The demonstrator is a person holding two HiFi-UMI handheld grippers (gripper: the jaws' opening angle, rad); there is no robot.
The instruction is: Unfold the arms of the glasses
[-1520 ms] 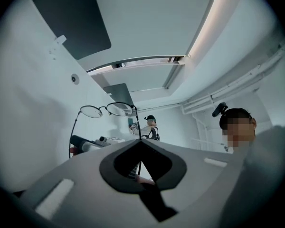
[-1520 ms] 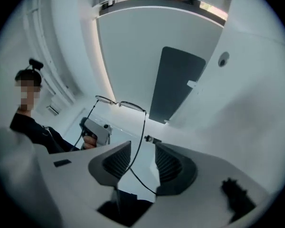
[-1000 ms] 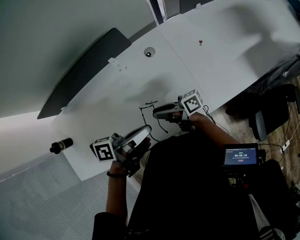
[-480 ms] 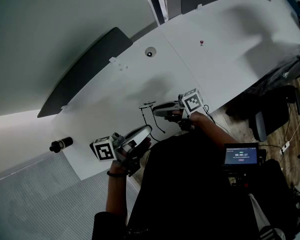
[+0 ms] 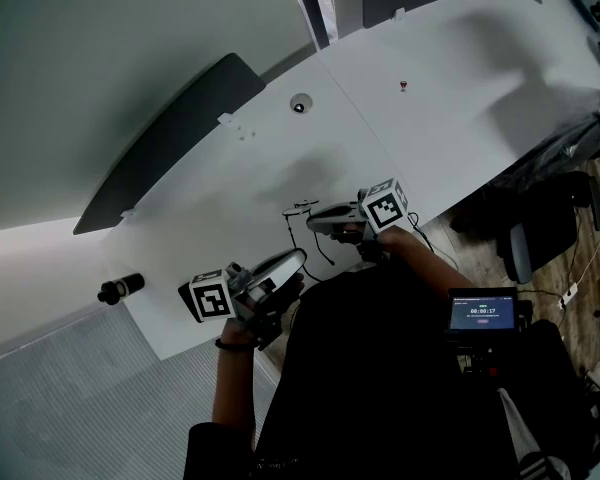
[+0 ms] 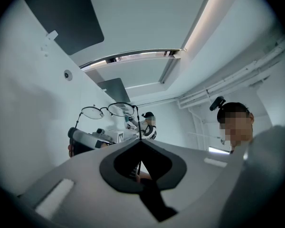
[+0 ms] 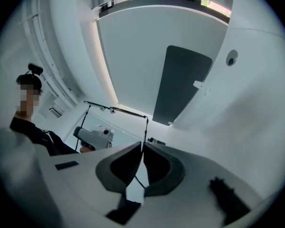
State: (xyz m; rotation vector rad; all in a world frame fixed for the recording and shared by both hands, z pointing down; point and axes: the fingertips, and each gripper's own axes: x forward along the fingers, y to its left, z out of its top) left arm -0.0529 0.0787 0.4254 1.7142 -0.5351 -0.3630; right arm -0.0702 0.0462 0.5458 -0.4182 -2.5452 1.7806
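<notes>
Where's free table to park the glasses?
Bare: the wide stretch of table right of the small red item, and the patch between the round port and the glasses. Crowded only at the near edge, around the glasses.

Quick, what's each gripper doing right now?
Left gripper: jaws closed on one arm of the glasses.
Right gripper: jaws have just been closing, now gripping the other arm.

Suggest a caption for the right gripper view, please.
Right tool, jaws just closing on one arm of the glasses.
</notes>
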